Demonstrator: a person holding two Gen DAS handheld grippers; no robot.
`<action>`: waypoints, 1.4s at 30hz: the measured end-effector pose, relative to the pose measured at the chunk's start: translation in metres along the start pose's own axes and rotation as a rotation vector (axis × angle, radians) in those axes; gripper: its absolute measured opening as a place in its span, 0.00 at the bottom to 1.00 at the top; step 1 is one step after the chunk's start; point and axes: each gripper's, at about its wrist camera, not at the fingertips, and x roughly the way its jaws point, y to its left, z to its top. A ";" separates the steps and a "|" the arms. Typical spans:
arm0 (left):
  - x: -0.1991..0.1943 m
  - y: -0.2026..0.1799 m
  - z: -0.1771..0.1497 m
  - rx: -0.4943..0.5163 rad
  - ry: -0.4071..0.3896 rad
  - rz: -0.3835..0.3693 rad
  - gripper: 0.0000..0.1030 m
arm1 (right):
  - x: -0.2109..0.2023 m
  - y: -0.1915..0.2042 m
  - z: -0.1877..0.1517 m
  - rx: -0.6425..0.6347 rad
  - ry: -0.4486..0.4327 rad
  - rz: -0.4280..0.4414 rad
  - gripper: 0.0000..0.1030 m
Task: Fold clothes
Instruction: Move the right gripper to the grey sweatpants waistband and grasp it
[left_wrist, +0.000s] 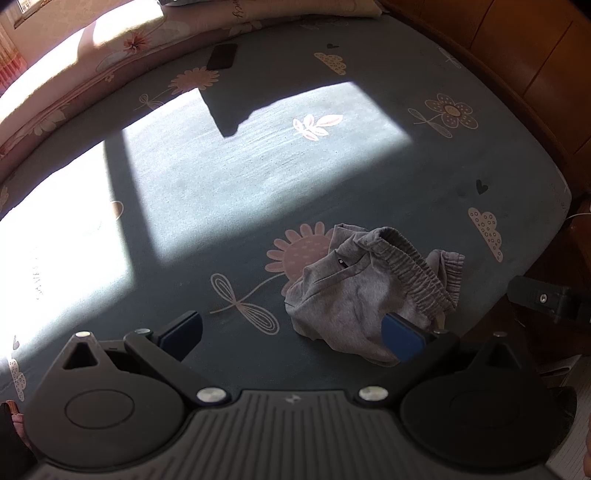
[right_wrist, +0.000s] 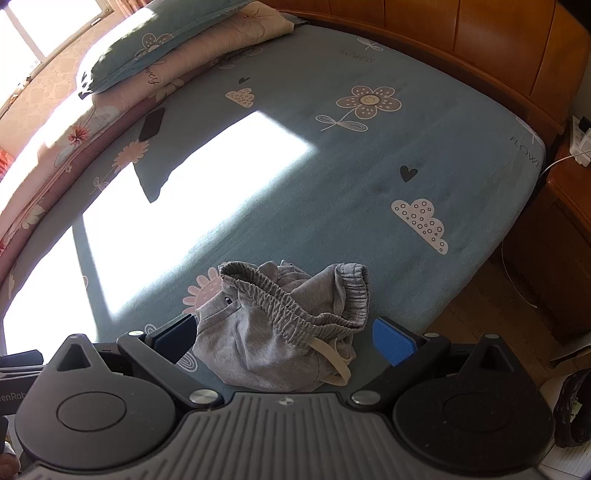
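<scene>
The right gripper (right_wrist: 291, 341) is wide open and holds nothing; the grey shorts (right_wrist: 280, 332) lie directly ahead of it, between its two fingers. The left gripper (left_wrist: 295, 338) is also open and empty, and from it the shorts (left_wrist: 354, 295) lie ahead and toward its right finger. The garment looks light, soft and limp, so it would probably sag and slide when lifted. The thick elastic waistband (right_wrist: 291, 301) seems the firmest place to pinch, one gripper at each side. The shorts are crumpled in a heap, not flat, with a cream drawstring (right_wrist: 332, 360) hanging out, on the blue flowered bedsheet (right_wrist: 369, 177).
</scene>
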 end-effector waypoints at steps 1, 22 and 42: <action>0.000 0.000 0.000 -0.002 -0.001 -0.001 0.99 | 0.000 0.000 0.000 -0.001 -0.004 0.001 1.00; 0.002 0.005 -0.003 0.014 -0.089 -0.008 0.99 | 0.002 0.004 0.003 -0.036 -0.037 -0.003 1.00; 0.062 -0.025 0.009 0.072 -0.044 0.006 0.99 | 0.089 -0.006 0.022 -0.202 0.052 0.140 0.86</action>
